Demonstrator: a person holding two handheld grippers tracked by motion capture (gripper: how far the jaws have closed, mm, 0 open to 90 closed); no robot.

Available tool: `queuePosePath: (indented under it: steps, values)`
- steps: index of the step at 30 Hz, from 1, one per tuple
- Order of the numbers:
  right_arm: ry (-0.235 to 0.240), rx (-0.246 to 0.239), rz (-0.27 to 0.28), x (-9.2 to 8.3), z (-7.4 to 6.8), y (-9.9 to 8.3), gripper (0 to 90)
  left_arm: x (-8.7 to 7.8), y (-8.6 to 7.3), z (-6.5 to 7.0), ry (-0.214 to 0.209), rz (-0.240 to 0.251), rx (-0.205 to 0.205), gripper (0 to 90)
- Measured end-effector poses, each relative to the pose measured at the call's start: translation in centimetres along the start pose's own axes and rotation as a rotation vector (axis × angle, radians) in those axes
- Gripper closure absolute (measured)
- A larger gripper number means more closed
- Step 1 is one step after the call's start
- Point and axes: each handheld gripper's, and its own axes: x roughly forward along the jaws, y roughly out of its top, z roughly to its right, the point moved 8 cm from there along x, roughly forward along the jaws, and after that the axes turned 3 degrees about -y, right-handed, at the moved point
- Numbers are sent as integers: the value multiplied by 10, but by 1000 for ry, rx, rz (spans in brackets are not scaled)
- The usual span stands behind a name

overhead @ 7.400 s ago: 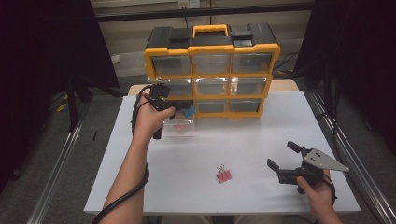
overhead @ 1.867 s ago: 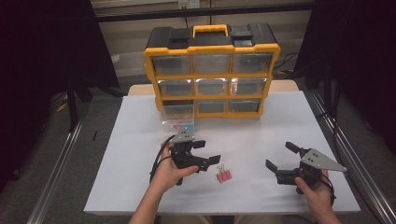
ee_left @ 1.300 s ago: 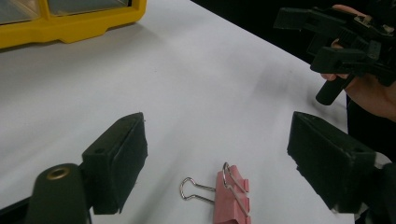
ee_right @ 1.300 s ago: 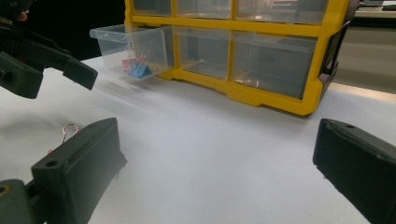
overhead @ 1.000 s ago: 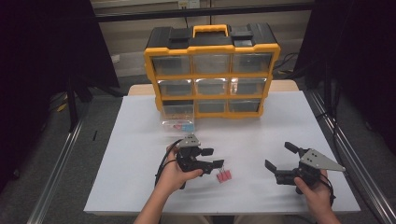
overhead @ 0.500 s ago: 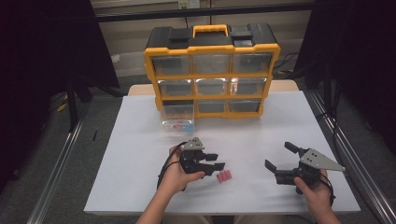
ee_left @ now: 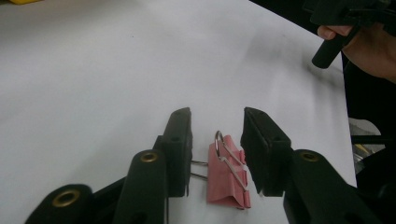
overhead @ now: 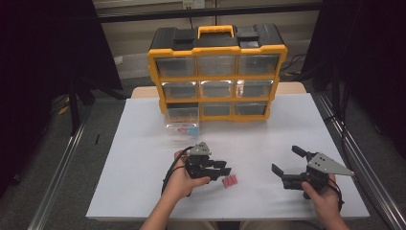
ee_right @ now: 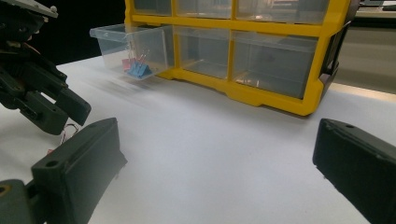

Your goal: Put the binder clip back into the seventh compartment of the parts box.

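While its jaws have just been closing, left tool (ee_left: 215, 135) straddles pink binder clip (ee_left: 227, 170) (pads not touching); right tool (overhead: 291, 164) released.

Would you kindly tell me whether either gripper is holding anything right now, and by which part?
Nothing is held yet. The left gripper has been closing its jaws around the pink binder clip without touching it; the right gripper is open.

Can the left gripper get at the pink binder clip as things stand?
Probably yes. The left gripper has been closing its jaws, and the pink binder clip lies flat on the white table between them, with nothing in the way; the pads are not yet pressing on it.
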Motion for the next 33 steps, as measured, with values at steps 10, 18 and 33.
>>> queuePosePath:
  steps: [10,18,33]
  values:
    - [-2,-1,0,0,0,0,9,3,-2,1,-10,-15,7,685]
    - [-1,-2,-2,0,0,0,10,4,-3,3,-13,-38,8,705]
    - [0,0,-2,0,0,0,10,9,-12,3,-13,-79,-3,788]
